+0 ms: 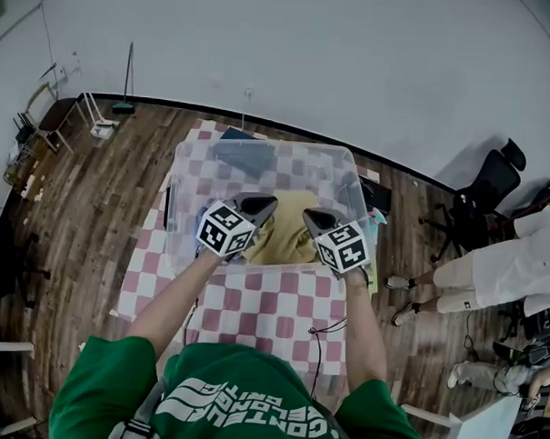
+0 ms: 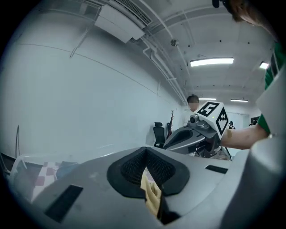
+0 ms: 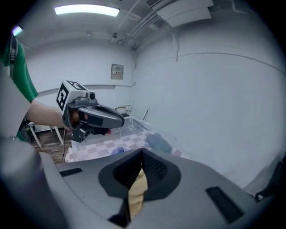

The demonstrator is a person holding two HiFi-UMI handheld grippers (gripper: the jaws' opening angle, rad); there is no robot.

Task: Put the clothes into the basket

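Yellow describes the task's thing: a pale yellow cloth garment point(image 1: 290, 231) is stretched between the two tools, over the open clear plastic basket point(image 1: 183, 201). The basket stands on a bench point(image 1: 271, 314) covered in pink-and-white checks. The left hand-held gripper point(image 1: 260, 205) has its jaws together, pinching a fold of the fabric between its black pads. The right hand-held gripper point(image 1: 313, 218) is clamped on another edge of the garment. A dark blue-grey item point(image 1: 246, 156) lies at the basket's far end.
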